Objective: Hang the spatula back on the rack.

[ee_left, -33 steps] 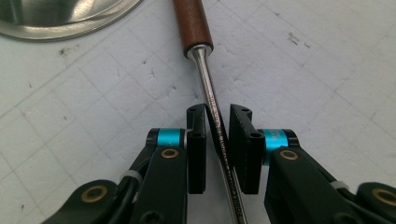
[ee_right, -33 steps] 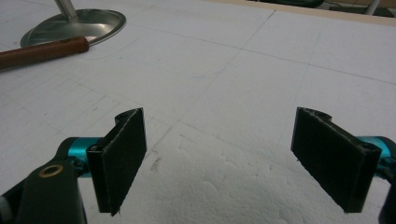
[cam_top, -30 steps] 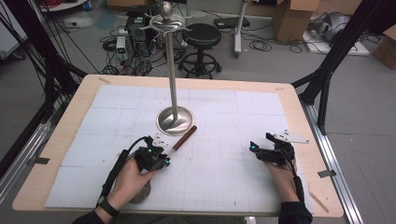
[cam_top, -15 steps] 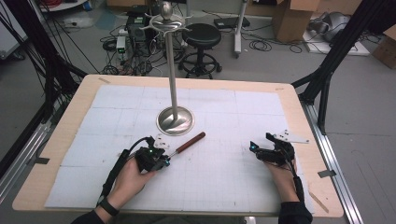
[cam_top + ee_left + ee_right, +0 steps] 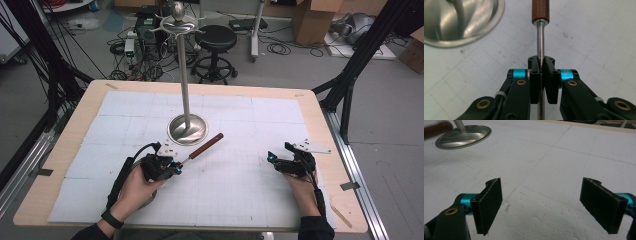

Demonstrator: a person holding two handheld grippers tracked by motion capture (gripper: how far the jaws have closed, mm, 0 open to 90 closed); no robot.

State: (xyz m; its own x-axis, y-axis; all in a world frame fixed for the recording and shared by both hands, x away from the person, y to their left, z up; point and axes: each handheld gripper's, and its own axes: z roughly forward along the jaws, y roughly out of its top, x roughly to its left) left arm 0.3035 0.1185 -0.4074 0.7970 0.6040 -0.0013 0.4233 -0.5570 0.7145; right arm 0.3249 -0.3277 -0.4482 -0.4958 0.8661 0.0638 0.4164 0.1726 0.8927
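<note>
Left gripper pinches the tool's metal shaft; its wooden handle has swung away from the stand base. Right gripper rests spread, idle, on the worktop.

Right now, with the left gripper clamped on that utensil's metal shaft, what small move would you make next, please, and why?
Probably lift the left gripper slightly. Its jaws are shut on the steel shaft of the wooden-handled utensil, which points toward the stand's base. Raising it first should keep the handle clear of that base. The right gripper rests open, apart.
</note>
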